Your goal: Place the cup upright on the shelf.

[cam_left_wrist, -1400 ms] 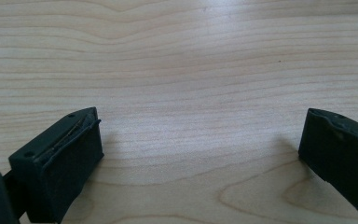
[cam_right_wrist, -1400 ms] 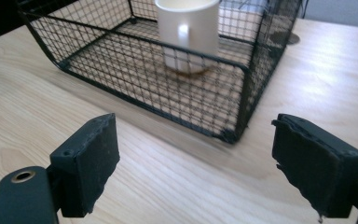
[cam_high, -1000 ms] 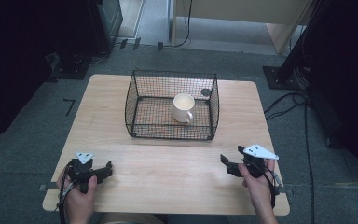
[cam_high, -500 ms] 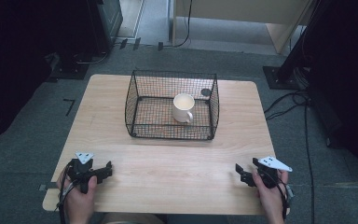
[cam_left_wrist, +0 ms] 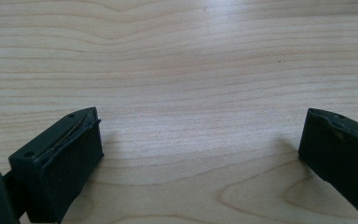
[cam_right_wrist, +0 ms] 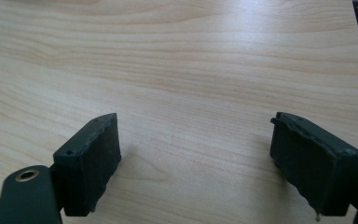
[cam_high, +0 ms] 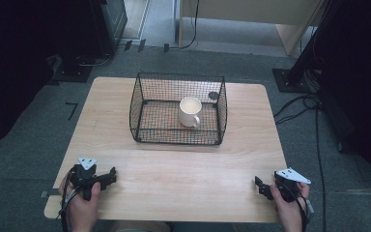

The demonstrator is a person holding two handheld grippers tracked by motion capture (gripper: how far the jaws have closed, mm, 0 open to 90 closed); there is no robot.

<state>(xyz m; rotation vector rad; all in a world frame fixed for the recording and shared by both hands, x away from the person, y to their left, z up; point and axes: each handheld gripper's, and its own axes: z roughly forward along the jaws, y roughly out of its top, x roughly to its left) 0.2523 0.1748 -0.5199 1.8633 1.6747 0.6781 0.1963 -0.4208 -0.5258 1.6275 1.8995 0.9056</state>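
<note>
A white mug stands upright inside a black wire basket at the table's far middle, its handle toward the front. My left gripper rests at the front left corner in a hand, jaws wide apart. In the left gripper view the gripper has bare wood between its fingers. My right gripper sits low at the front right edge, open. The right gripper view has its gripper over plain tabletop, nothing between the pads.
The wooden table has a wide bare stretch between the basket and the two grippers. A small dark round object lies at the basket's far right corner. Cables run on the grey floor to the right.
My right gripper has moved down and toward the front right edge of the table. The left gripper, mug and basket have stayed put.
</note>
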